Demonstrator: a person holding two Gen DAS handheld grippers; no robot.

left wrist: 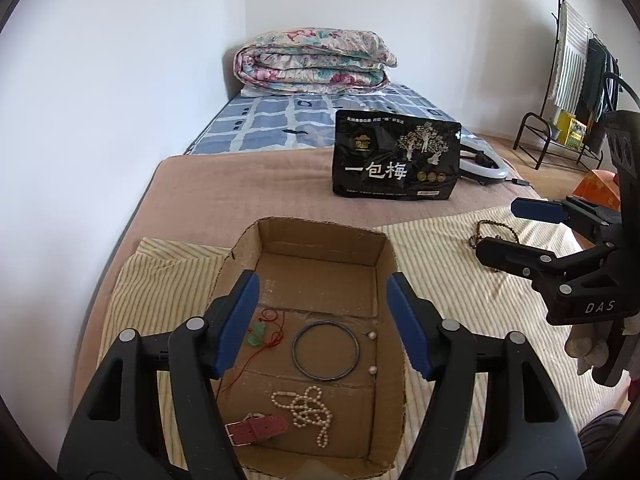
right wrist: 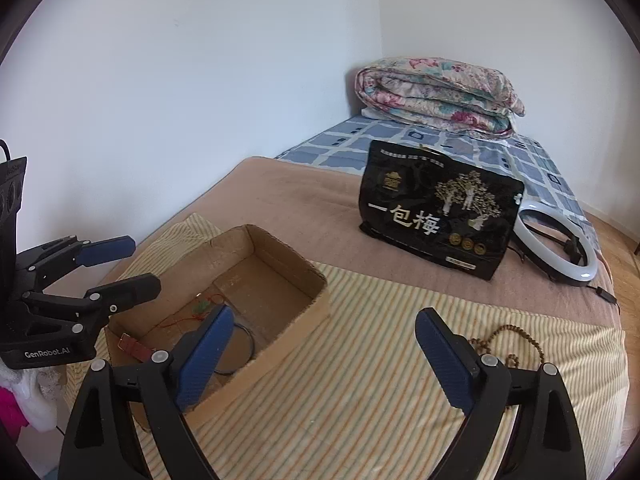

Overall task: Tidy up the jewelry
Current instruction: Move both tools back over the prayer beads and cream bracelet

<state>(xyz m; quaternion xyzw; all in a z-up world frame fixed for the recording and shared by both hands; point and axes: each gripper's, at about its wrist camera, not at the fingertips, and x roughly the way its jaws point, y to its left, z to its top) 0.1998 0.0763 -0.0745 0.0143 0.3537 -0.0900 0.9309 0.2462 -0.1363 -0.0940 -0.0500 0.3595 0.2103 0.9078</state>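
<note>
An open cardboard box (left wrist: 316, 248) lies on a striped cloth. In it are a green pendant on red cord (left wrist: 256, 334), a dark bangle (left wrist: 325, 350), two pearl studs (left wrist: 372, 335), a pearl necklace (left wrist: 308, 408) and a red watch strap (left wrist: 256, 430). My left gripper (left wrist: 322, 284) hovers over the box, open, with nothing between its blue pads. A brown bead string (right wrist: 508, 334) rests on the cloth to the right of the box. My right gripper (right wrist: 325, 314) stands open above the cloth between the box (right wrist: 280, 264) and the beads, holding nothing.
A black snack bag (left wrist: 396, 156) stands behind the box, with a white ring light (right wrist: 560, 248) beside it. A folded floral quilt (left wrist: 316, 60) lies at the bed's far end. A wall runs along the left, and a clothes rack (left wrist: 576, 80) is at far right.
</note>
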